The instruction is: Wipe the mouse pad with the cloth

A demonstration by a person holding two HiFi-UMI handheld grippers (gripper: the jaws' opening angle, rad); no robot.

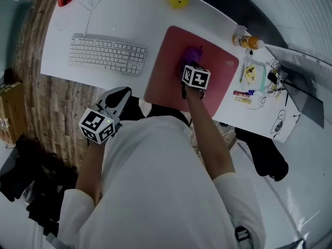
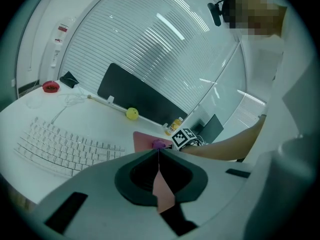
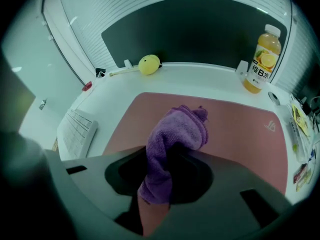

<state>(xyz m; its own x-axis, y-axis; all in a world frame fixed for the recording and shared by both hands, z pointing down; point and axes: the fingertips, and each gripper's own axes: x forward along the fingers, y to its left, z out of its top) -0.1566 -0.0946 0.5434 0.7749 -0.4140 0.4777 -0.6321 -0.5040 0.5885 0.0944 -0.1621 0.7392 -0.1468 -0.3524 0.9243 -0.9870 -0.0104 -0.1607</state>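
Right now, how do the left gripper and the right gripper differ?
The right gripper is shut on the purple fluffy cloth; the left gripper is shut on nothing. The right gripper is over the pink rectangular mouse pad; the left gripper is held off the near edge of the white desk, close to the person. Shared: both have their jaws together.

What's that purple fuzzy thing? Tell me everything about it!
It is a purple cloth, soft and fuzzy like a small towel, with a stitched edge. It is bunched and folded over, not spread flat. The right gripper is shut on it and pinches its lower part. The bunched end sticks out in front and seems to rest on the pink mouse pad, near the pad's middle. Nothing else touches it.
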